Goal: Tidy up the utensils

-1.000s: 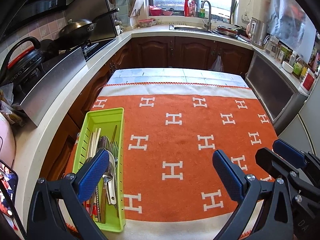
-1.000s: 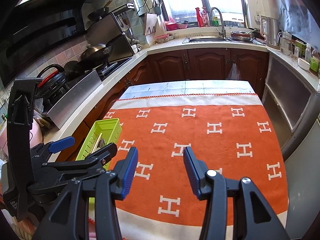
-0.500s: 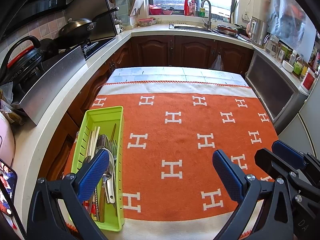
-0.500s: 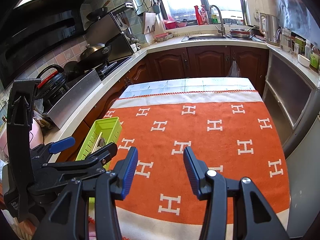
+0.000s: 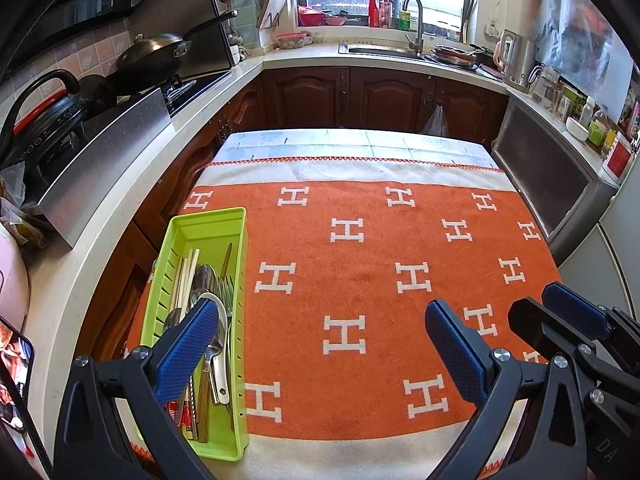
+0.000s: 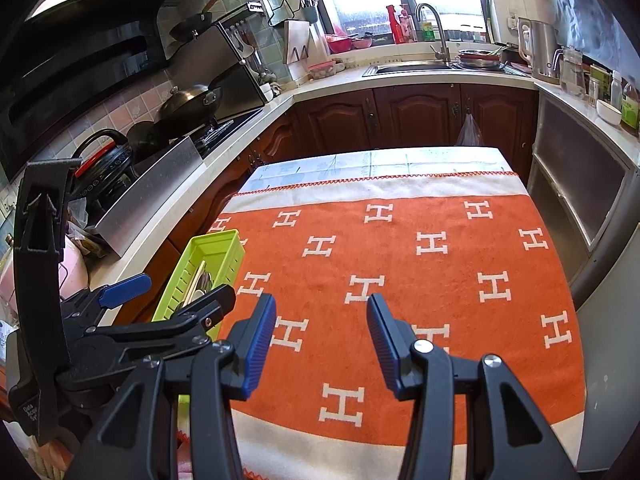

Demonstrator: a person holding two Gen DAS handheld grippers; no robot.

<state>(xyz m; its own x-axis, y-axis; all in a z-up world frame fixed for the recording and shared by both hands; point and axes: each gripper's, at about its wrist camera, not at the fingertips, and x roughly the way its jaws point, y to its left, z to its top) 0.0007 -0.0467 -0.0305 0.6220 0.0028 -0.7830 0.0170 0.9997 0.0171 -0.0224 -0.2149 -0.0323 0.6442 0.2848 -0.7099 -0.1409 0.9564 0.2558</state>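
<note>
— Looking at your tongs first: how do they stand?

— Your left gripper (image 5: 320, 344) is spread wide, with nothing between its blue pads. Your right gripper (image 6: 322, 340) is spread too, less widely, and it is also empty. Both hang over the near part of the orange cloth (image 5: 368, 264).

— Where are the utensils?

— You have them in the green tray (image 5: 236, 240), which lies lengthwise along the cloth's left edge, near you. Inside it are spoons (image 5: 218, 320), a fork (image 5: 229, 286) and pale chopsticks (image 5: 188, 276), all lying along its length. Your left gripper's left pad (image 5: 188, 350) sits in front of the tray's near half; I cannot tell whether it touches anything there.

— And from the right camera?

— You see only the tray's far end (image 6: 218, 254); the left gripper's frame covers the rest.
</note>
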